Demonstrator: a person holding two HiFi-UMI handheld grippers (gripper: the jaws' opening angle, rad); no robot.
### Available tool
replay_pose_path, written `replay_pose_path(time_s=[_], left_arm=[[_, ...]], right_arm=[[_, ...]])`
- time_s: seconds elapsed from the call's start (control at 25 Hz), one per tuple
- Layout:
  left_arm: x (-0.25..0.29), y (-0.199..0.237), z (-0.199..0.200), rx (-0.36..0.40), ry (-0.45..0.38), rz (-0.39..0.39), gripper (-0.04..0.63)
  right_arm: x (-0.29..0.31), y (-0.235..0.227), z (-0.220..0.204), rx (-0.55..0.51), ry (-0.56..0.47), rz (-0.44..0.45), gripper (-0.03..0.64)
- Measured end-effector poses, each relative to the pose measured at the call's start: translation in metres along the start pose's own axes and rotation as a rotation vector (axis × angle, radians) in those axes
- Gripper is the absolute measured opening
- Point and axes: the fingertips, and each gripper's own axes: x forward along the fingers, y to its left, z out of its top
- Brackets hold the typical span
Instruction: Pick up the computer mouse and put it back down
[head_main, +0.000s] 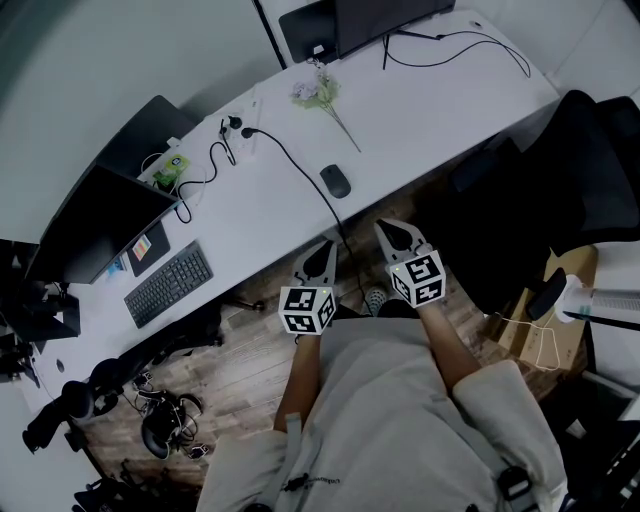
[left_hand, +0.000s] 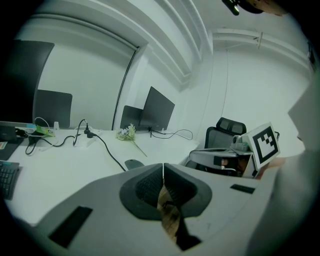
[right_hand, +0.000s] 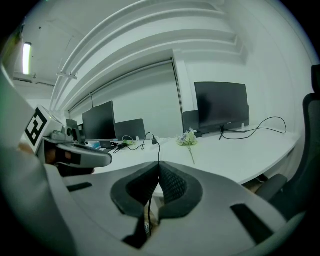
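The dark computer mouse (head_main: 335, 181) lies on the white desk (head_main: 420, 120), beside a black cable; it also shows as a small dark shape (left_hand: 134, 163) just past my left jaws. Both grippers hover short of the desk's near edge, over the wooden floor. My left gripper (head_main: 326, 247) is shut with nothing between its pads, and so is my right gripper (head_main: 386, 226). The mouse sits ahead of them, roughly between the two. In the right gripper view the mouse is hidden behind the jaws.
A black keyboard (head_main: 168, 283) and a monitor (head_main: 95, 220) stand at the desk's left, another monitor (head_main: 385, 20) at the far end. An artificial flower sprig (head_main: 322, 97) lies beyond the mouse. A black office chair (head_main: 590, 170) stands to the right.
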Motion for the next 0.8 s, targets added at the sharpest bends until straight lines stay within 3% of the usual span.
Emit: replay_pose_path(time_s=[0.8], left_arm=[[-0.0034, 0.0043, 0.0038, 0.025, -0.017, 0.036, 0.025]], right_arm=[[-0.0020, -0.0042, -0.0057, 0.015, 0.027, -0.005, 0.003]])
